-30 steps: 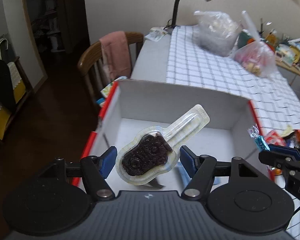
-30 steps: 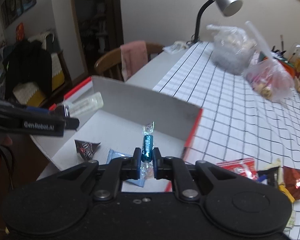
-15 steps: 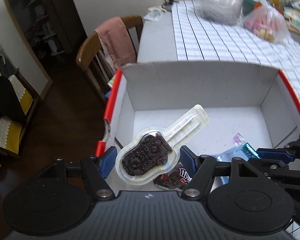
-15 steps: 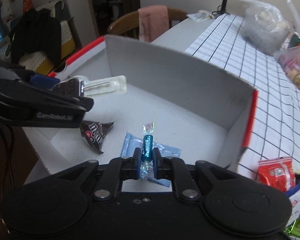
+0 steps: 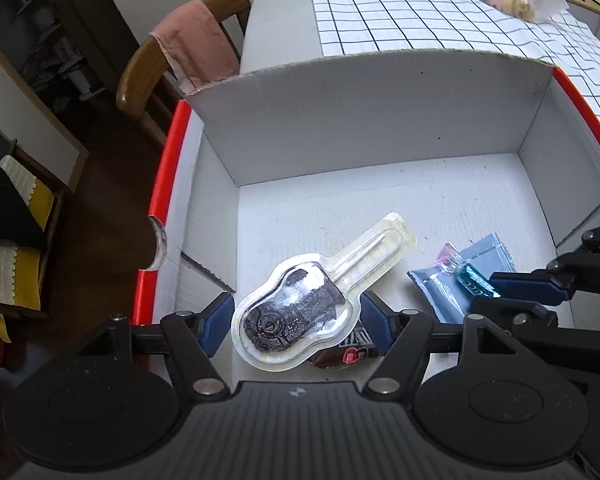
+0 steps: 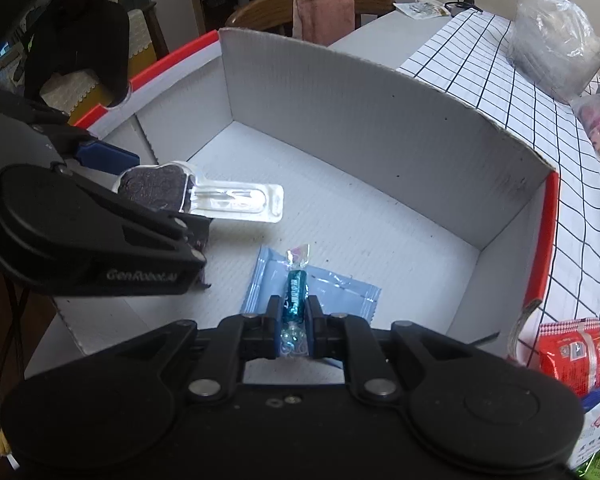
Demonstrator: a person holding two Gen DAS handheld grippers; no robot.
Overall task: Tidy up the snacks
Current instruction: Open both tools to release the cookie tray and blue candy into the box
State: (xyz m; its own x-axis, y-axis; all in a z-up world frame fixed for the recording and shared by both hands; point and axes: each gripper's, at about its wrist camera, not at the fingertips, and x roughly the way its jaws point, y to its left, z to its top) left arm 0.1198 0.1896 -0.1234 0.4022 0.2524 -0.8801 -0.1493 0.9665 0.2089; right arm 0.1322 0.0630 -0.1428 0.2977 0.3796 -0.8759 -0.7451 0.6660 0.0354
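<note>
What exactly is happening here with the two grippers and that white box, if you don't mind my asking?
A person is sorting snacks into a white cardboard box. The left gripper holds a blister-packed chocolate lollipop over the box floor, above a brown candy packet. The right gripper is shut on a teal wrapped candy, poised over a pale blue packet lying inside. More snacks, including a red packet, wait outside on the checked tablecloth.

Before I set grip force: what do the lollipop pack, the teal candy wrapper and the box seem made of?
Lollipop pack: clear, glossy moulded plastic blister, by the glare and formed rim. Teal candy: shiny foil or film wrapper with a clear twisted end; which one is uncertain. Box: matte white corrugated cardboard, judging by the ribbed floor and the raw cut edge.
</note>
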